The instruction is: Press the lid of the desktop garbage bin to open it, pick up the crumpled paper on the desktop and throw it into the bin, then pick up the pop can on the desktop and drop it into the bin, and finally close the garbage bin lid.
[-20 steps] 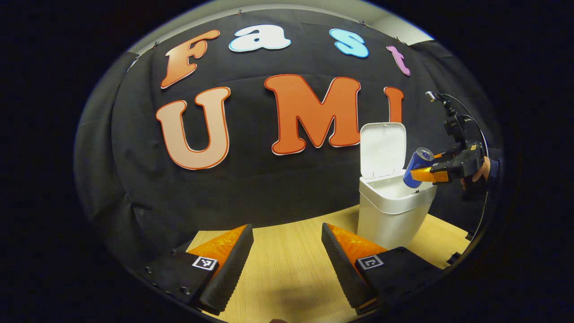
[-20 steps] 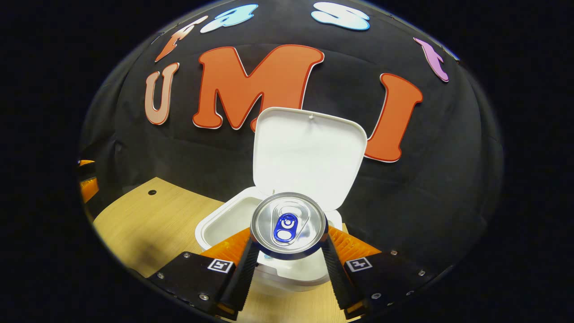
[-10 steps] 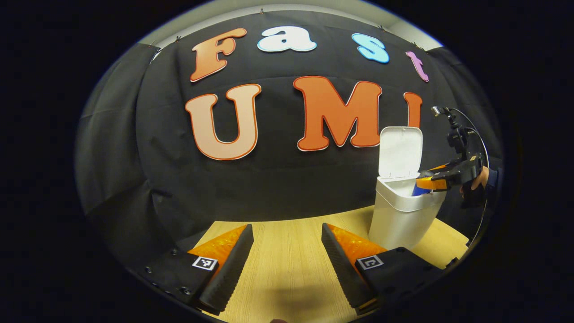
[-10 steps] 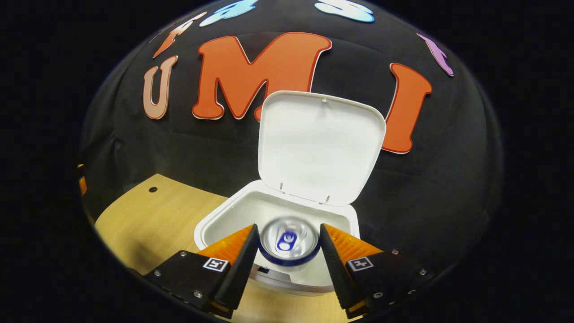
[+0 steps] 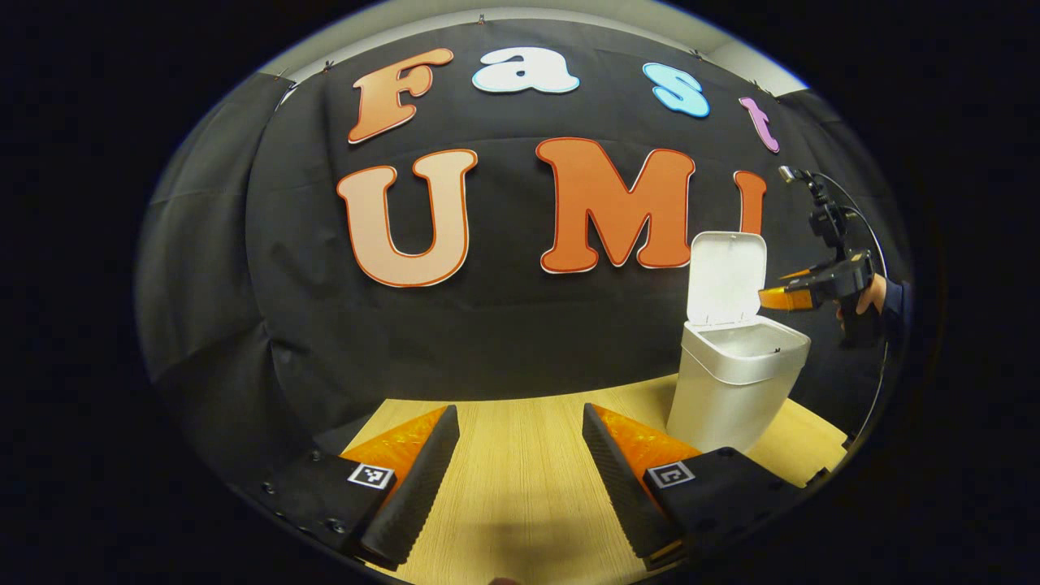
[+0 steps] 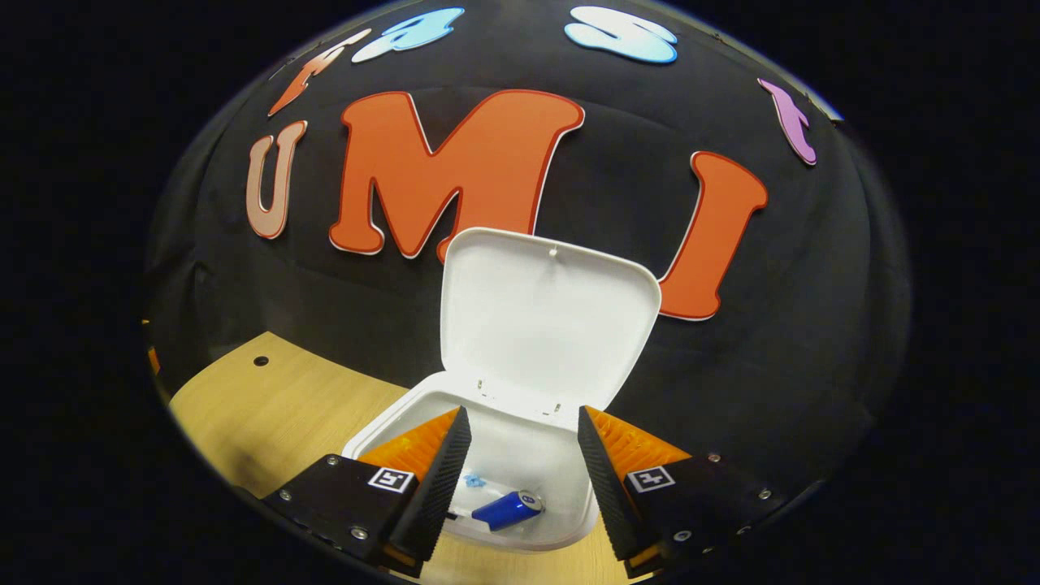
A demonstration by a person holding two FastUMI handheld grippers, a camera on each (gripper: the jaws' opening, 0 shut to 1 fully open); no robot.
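Light wooden desktop [image 5: 520, 479] in front of the booth's black cloth wall [image 5: 268, 325], pretty bare overall. In the right gripper view there's a small round hole [image 6: 261, 360] in the wood way over on the left side.

Going left to right in the left gripper view: the left gripper [image 5: 520, 467] sits low over the bare wood with its fingers spread apart and nothing between them. Off to the right stands the white garbage bin [image 5: 735, 390], lid [image 5: 725, 278] flipped up and standing nearly vertical at the back. Further right, level with the lid, is the right gripper [image 5: 780, 294] with a hand [image 5: 873, 296] and a dark sleeve behind it, plus a cable looping off the top of it. Nothing stands between that gripper and the bin's mouth.

From the right gripper view, the right gripper [image 6: 520, 475] hangs just above the front rim of the bin [image 6: 366, 435], fingers spread wide, holding nothing. Right below the gap between them, the blue pop can [image 6: 507, 509] lies on its side at the bottom of the bin, long axis running left-right with a slight tilt, its top end pointing right. A pale scrap with bluish bits [image 6: 475, 483] lies just left of it; can't tell if that's the crumpled paper.
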